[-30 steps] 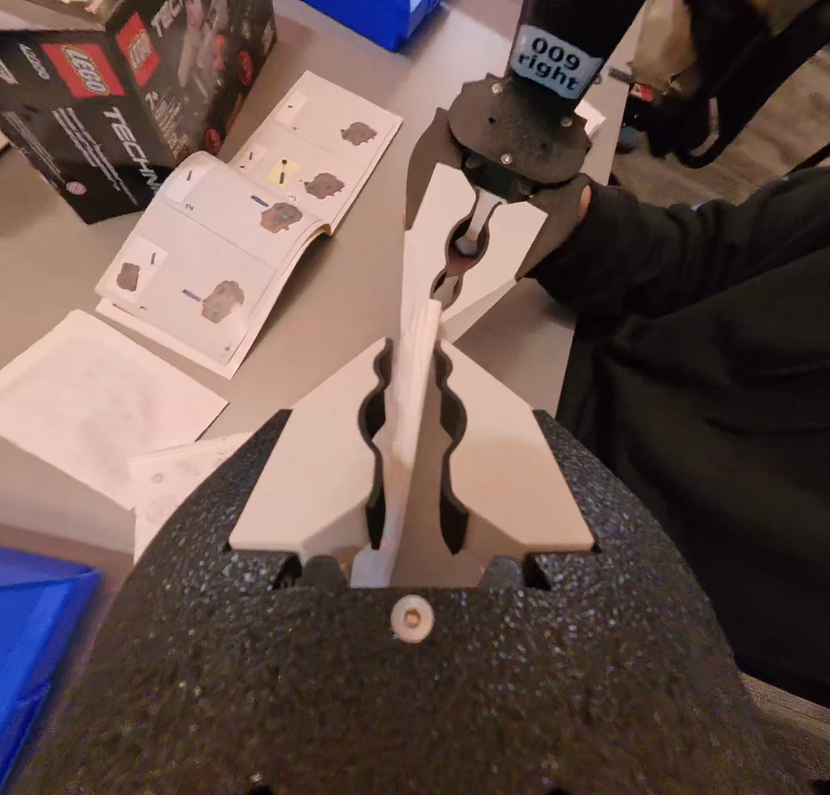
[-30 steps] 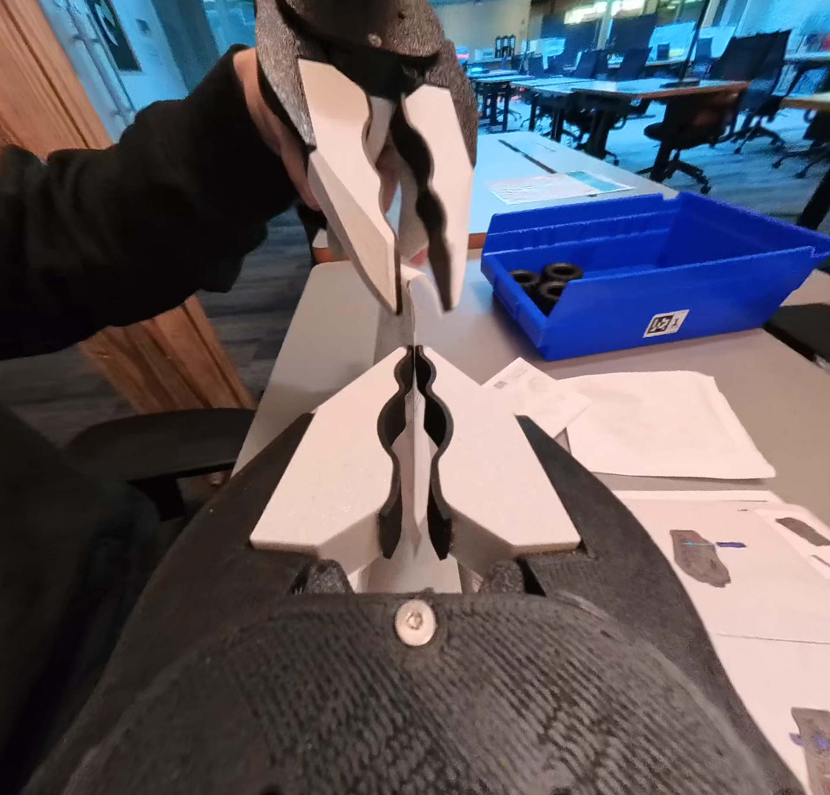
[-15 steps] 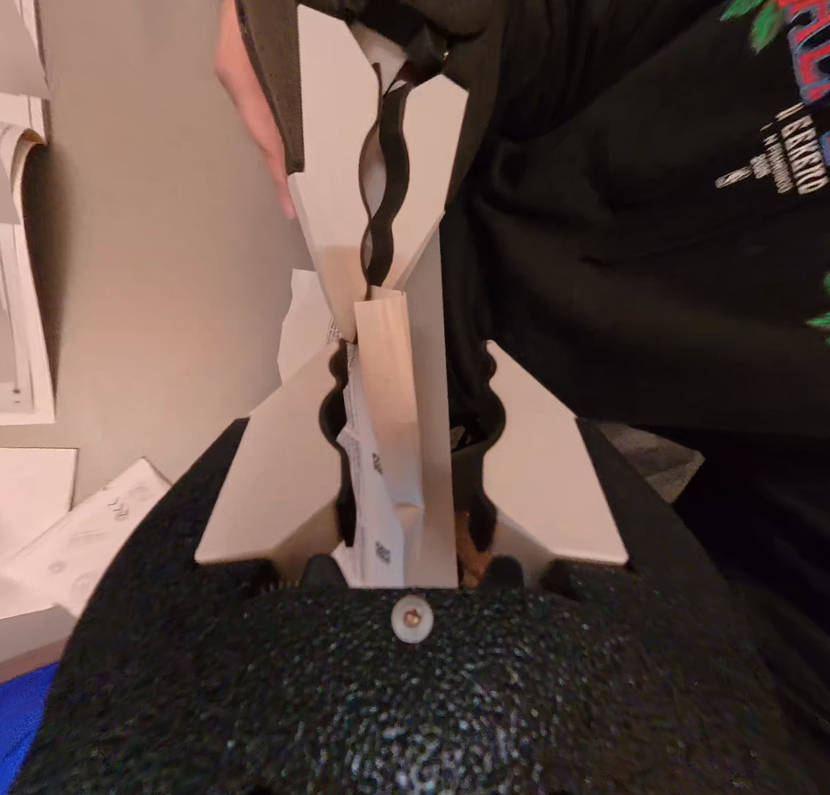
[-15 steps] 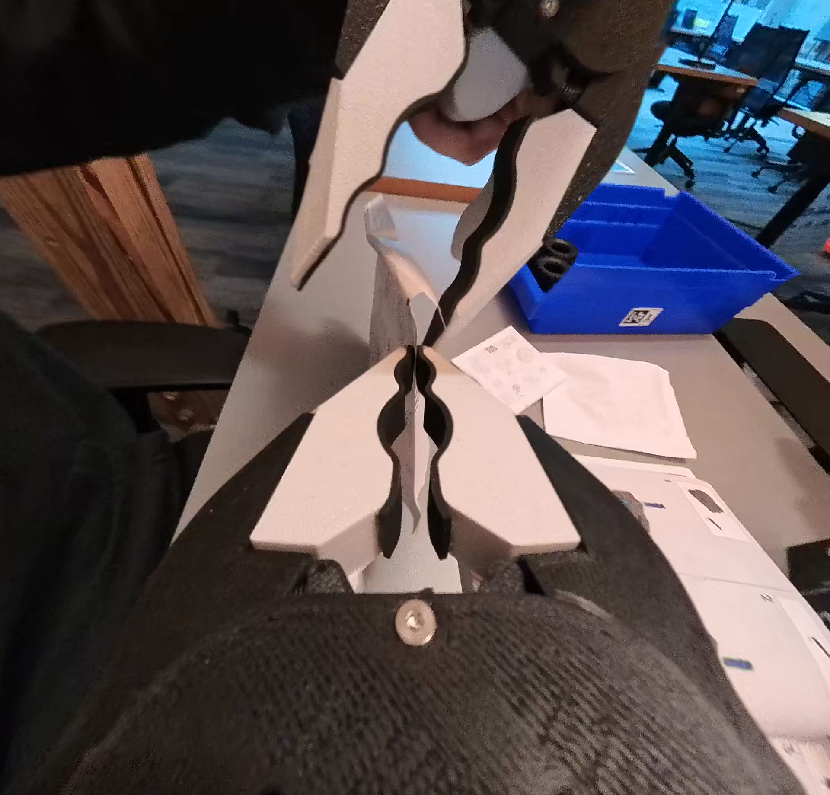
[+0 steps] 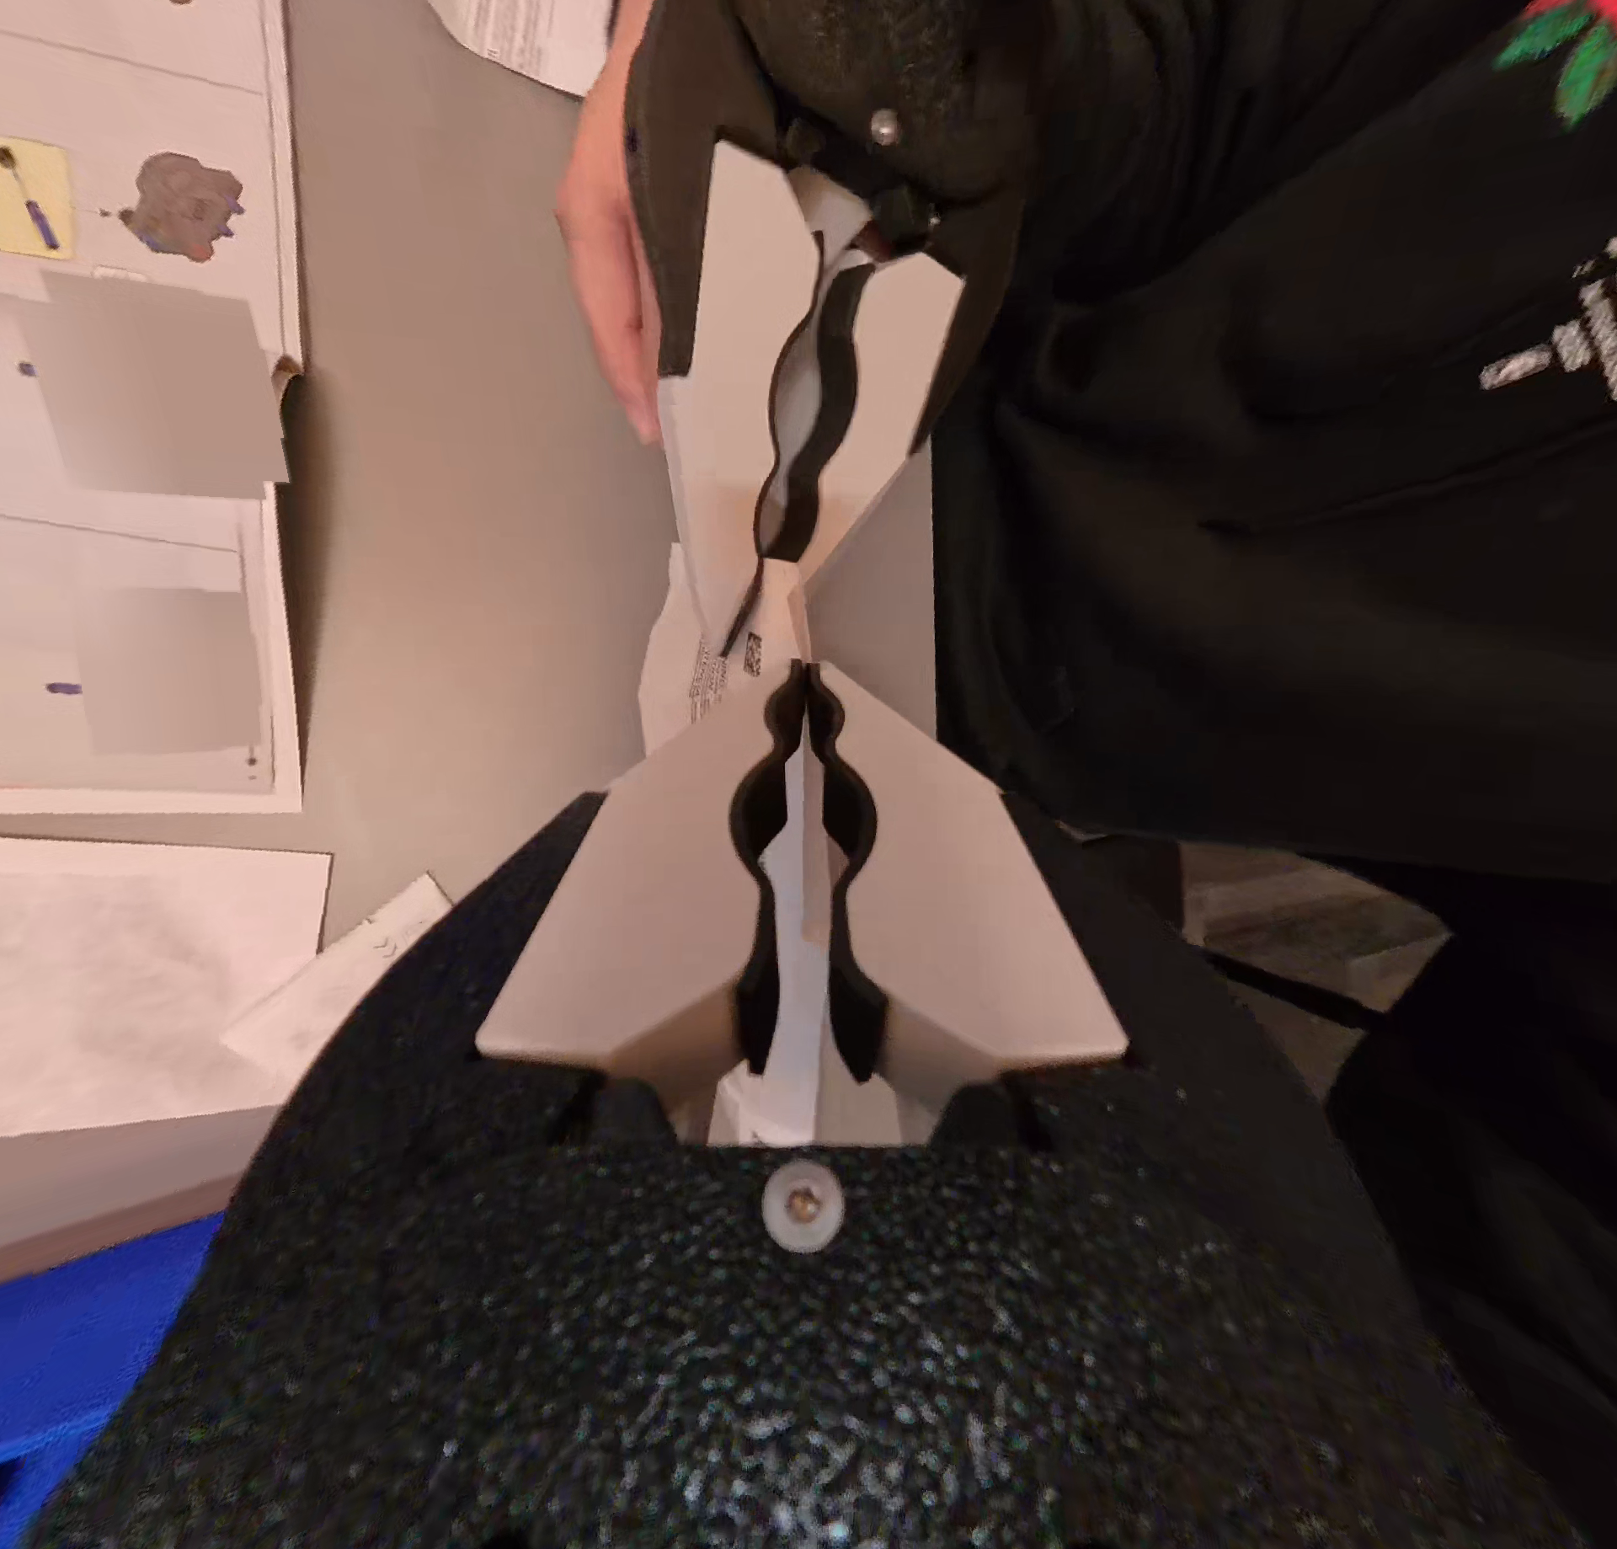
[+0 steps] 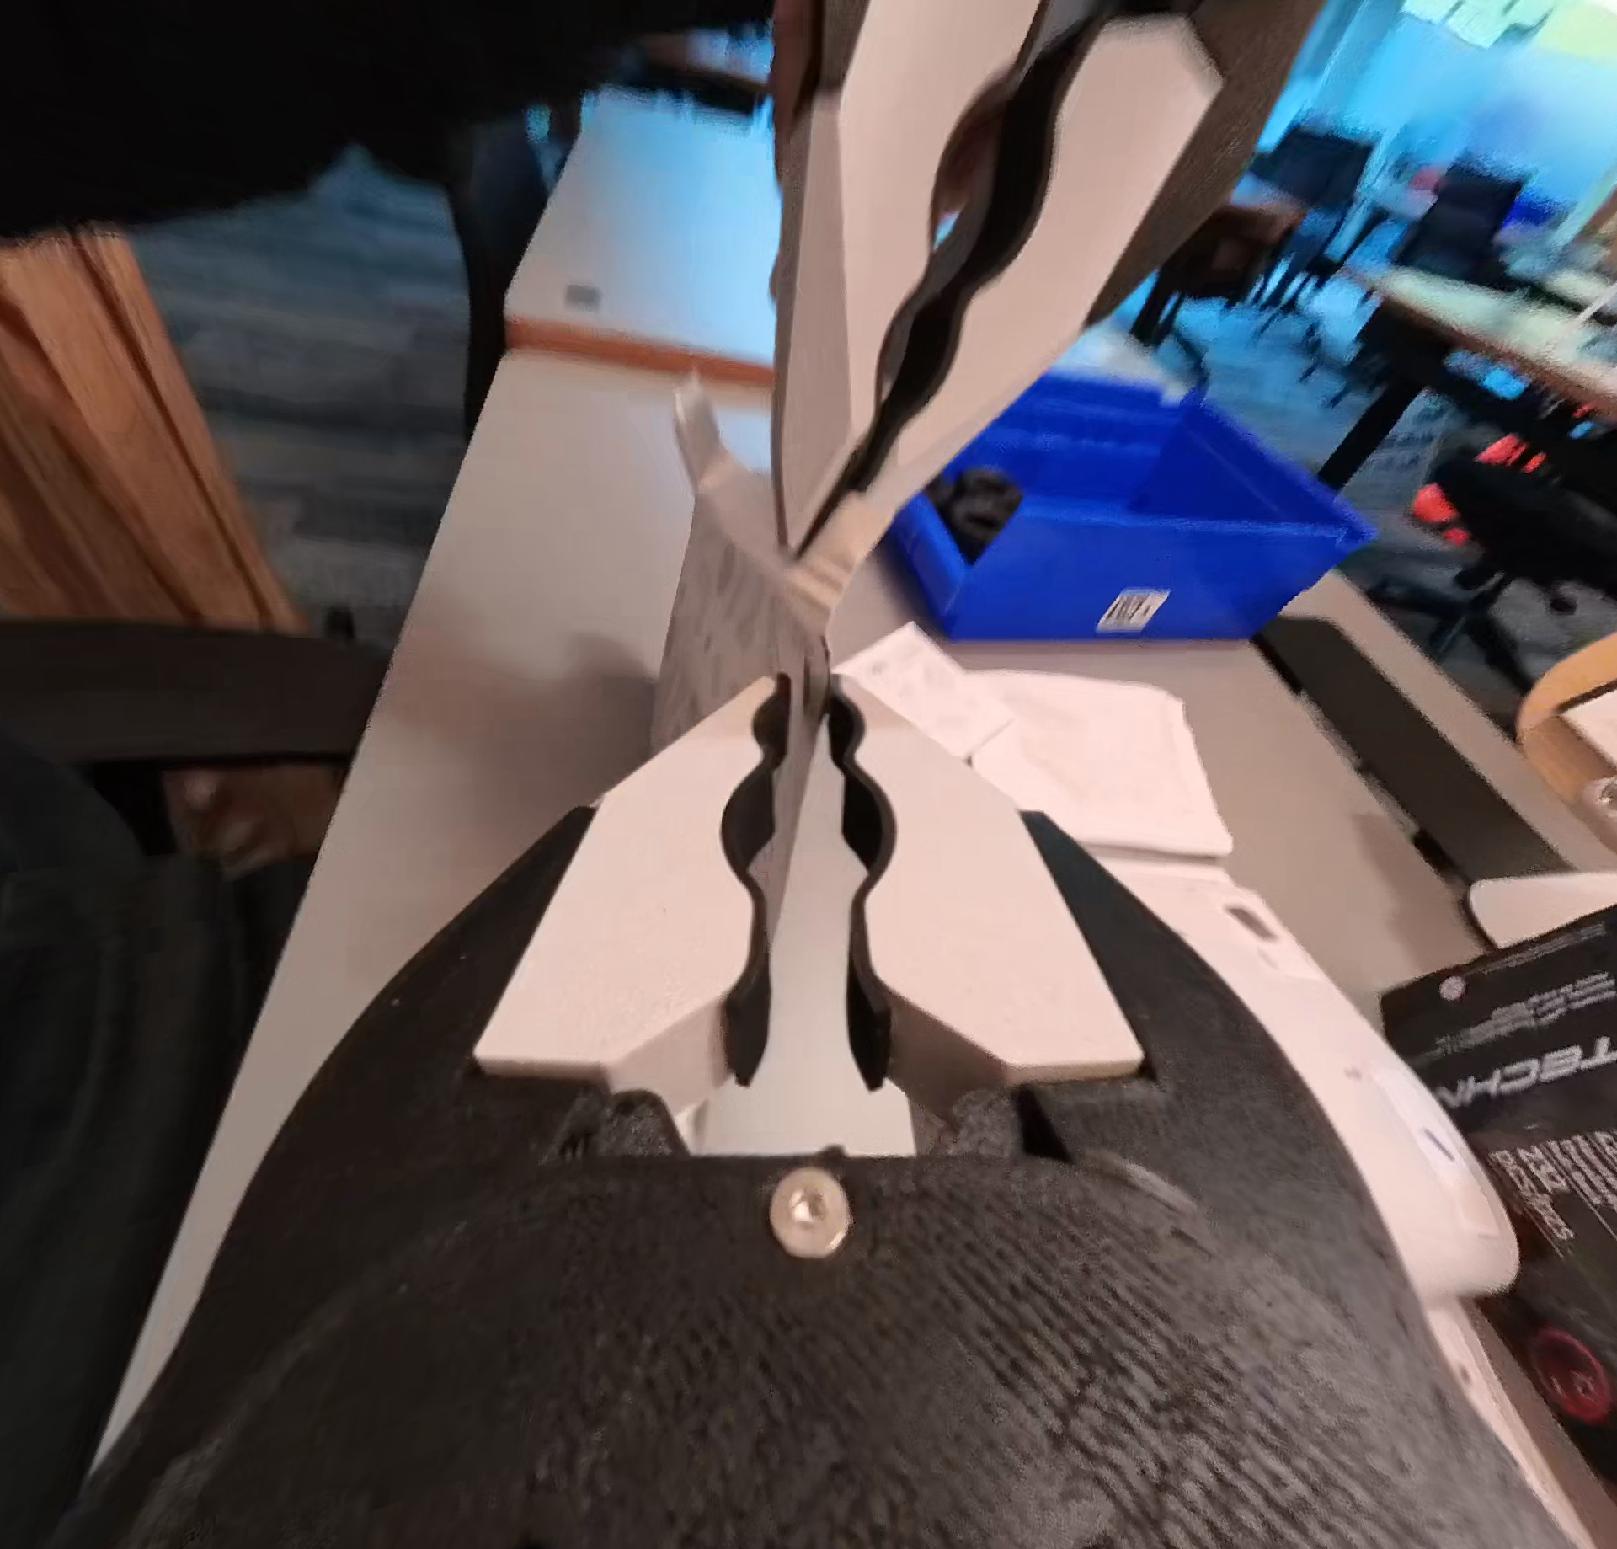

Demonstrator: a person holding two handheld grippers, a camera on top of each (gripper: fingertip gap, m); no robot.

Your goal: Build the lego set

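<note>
Claws tip to tip, left claw (image 5: 803, 676) and right claw (image 6: 814, 684) both clamping white paper bag (image 5: 700, 676).

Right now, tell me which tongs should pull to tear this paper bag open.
Left, probably. The left tongs pinch the folded top edge of the paper bag from above, with open air to pull into. The right tongs are shut on its body below, serving as an anchor.
</note>
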